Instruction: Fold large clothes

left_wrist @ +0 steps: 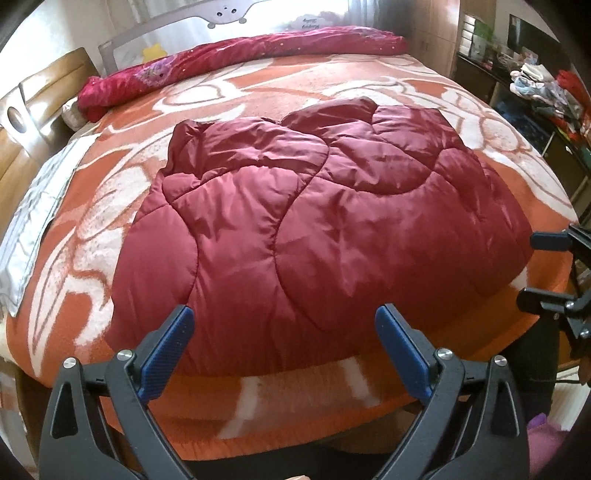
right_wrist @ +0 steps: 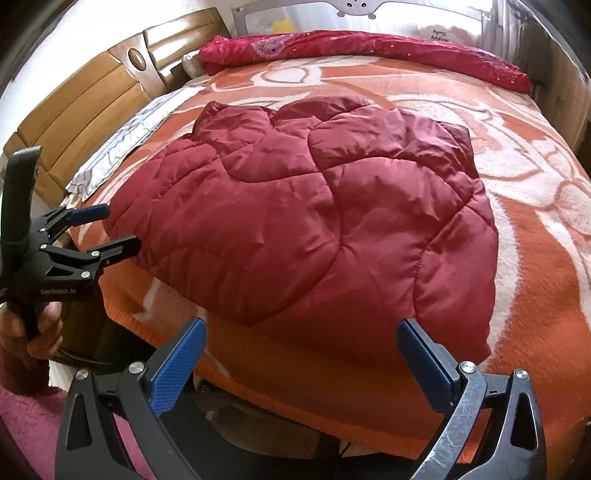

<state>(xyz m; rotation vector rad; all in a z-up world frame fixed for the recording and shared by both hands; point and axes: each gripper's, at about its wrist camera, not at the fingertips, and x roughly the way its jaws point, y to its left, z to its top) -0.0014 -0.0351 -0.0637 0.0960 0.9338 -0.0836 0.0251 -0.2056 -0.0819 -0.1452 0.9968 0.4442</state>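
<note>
A dark red quilted padded jacket (left_wrist: 295,221) lies folded into a broad rounded bundle on the orange and white blanket (left_wrist: 258,88) of a bed. It also shows in the right wrist view (right_wrist: 314,225). My left gripper (left_wrist: 284,314) is open and empty, hovering over the jacket's near edge at the bed's front. It also shows at the left of the right wrist view (right_wrist: 114,229). My right gripper (right_wrist: 301,328) is open and empty, just above the jacket's near edge. It shows at the right edge of the left wrist view (left_wrist: 532,266).
A red patterned quilt (left_wrist: 236,62) is rolled along the far side of the bed. A grey cloth (left_wrist: 33,221) lies by the wooden headboard (right_wrist: 74,122). A white bed rail (left_wrist: 258,18) stands behind. A cluttered dark shelf (left_wrist: 535,96) is at the right.
</note>
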